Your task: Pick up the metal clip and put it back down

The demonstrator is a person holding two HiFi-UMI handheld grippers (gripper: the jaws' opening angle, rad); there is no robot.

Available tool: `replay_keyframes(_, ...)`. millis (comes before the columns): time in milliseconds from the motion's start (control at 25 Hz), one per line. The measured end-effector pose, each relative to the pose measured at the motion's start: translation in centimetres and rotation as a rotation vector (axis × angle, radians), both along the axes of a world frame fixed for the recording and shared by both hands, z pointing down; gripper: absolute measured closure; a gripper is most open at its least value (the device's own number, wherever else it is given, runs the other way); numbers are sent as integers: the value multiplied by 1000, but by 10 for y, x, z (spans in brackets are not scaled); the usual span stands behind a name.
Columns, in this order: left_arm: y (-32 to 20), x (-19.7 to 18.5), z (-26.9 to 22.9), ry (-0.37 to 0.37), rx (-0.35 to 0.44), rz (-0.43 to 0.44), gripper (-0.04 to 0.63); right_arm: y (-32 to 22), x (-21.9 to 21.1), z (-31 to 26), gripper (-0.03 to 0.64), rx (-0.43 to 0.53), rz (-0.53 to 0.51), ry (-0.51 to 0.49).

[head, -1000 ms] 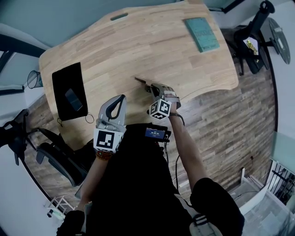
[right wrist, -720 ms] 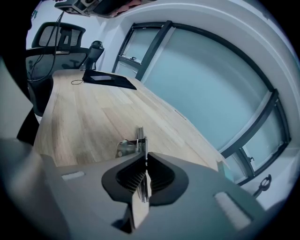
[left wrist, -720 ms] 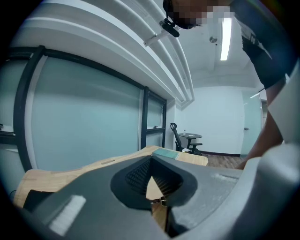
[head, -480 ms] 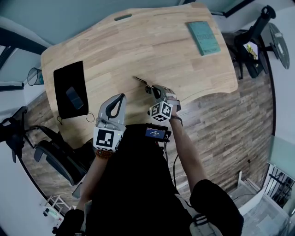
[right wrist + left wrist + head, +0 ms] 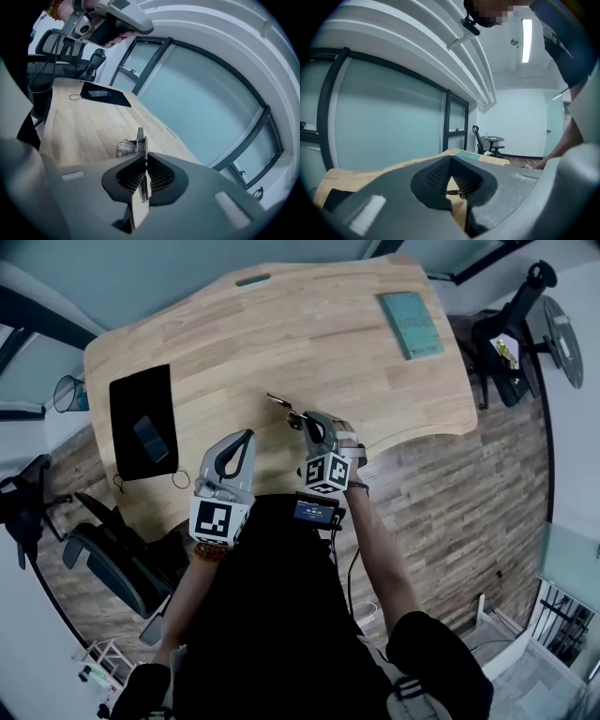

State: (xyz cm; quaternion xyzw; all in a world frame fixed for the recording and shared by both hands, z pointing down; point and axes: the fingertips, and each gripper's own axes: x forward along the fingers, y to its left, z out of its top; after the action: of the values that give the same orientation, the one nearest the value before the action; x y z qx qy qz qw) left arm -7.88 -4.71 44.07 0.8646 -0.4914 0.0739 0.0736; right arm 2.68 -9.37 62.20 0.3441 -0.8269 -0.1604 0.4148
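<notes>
The metal clip [image 5: 281, 407] is a thin silver-and-dark piece that sticks out over the wooden desk [image 5: 309, 324] toward the far left. My right gripper [image 5: 305, 422] is shut on its near end. In the right gripper view the clip [image 5: 140, 140] stands edge-on between the ribbed pads, with its wire loop low at the left. I cannot tell whether it touches the desk. My left gripper [image 5: 246, 440] hangs at the desk's near edge, shut on nothing, with its tips [image 5: 451, 161] touching.
A black mat [image 5: 141, 399] with a phone [image 5: 148, 438] on it lies at the desk's left, and a small ring [image 5: 181, 479] sits near it. A green book [image 5: 411, 324] lies far right. Office chairs stand off both ends of the desk, with wood floor to the right.
The right gripper and the clip have moved a little farther from me across the desk. The left gripper has kept its place.
</notes>
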Motion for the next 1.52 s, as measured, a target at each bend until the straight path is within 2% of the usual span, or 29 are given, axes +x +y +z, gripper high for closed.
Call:
replay_keyframes(440,-2,-10,-11,9,35,-37,595,15,-28,-96,581,123,-56,-109)
replay_keyframes(760,0,-18,-44,43,99,-50,595,39,-47,-170,581,186,-83,-209)
replay_keyframes(920,4,-21,-64,55,128,-58,595,51,-58,-203,581,255,-110,-214)
replay_keyframes(1160,14,-23,-97,75,172,-56,595,63,-68,-240,581,331,-123,-225)
replay_keyframes(1520,18,-30,-117,47,213,-55,595,61,-65,-256,581,336,-82,-278)
